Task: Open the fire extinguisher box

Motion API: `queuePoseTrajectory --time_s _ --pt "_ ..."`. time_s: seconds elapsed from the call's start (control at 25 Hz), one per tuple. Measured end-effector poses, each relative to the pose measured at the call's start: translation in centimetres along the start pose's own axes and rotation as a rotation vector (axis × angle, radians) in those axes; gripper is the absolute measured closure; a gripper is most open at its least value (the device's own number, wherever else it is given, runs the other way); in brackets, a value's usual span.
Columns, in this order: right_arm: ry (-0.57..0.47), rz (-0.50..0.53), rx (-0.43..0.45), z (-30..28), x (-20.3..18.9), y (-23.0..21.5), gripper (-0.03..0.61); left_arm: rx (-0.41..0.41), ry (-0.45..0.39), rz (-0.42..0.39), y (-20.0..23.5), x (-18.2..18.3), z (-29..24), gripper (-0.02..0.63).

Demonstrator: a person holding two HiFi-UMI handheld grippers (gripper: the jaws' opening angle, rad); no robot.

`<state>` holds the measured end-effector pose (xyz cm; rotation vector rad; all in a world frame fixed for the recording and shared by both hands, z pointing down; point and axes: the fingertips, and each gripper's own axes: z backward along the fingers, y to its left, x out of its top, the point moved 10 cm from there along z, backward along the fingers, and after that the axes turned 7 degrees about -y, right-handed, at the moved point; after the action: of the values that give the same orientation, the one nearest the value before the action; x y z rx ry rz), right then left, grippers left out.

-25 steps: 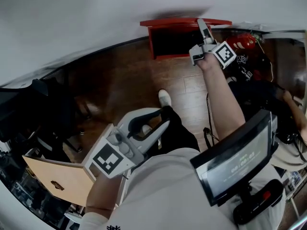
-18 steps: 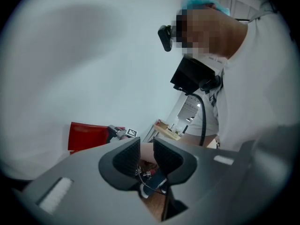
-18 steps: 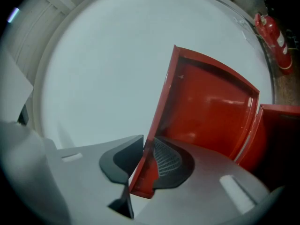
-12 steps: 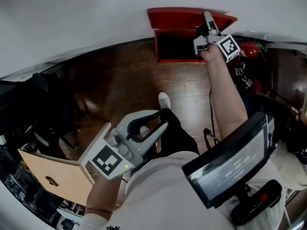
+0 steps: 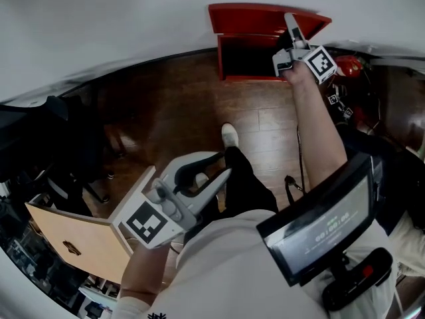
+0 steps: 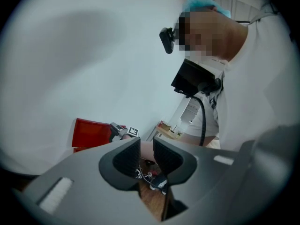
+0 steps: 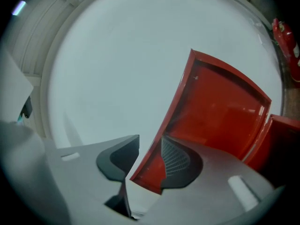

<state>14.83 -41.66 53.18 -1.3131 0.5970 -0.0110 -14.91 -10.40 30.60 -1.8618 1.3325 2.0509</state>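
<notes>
A person's right gripper (image 5: 292, 28) reaches the raised lid (image 5: 265, 17) of a red fire extinguisher box (image 5: 220, 52), which stands on the floor against a smooth white wall (image 5: 119, 25). The box is a squared, glossy red metal case and its inside is dark. The lid is a flat panel with a turned-up rim, tilted up and back toward the wall.

In the right gripper view the lid's lower edge (image 7: 154, 170) lies between the grey jaws of the right gripper (image 7: 150, 149), which are opening. The ribbed dark pad (image 7: 176, 161) on one side sits close against the lid's red inner face. The other jaw stands clear of the lid with white wall showing in the gap, so the lid is not clamped.

The left gripper (image 5: 224, 165) is held low by the person's body, well away from the box. Its textured black pads (image 6: 127, 156) are parted by a narrow slot with nothing in it — only the far arm and floor show through.

The floor (image 5: 172, 105) is dark brown wood planking with a slight sheen. A rounded red fire extinguisher (image 5: 346, 65) lies just to the right of the box among black cables, and a white shoe (image 5: 228, 135) rests on the planks below it.
</notes>
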Motion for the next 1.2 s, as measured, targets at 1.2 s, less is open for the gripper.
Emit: queuePoseTrajectory --time_s 1.2 --pt "0.07 0.344 0.031 43.6 -12.6 31.6 0.457 -0.249 -0.052 -0.194 -18.4 -11.1 27.5 0.535"
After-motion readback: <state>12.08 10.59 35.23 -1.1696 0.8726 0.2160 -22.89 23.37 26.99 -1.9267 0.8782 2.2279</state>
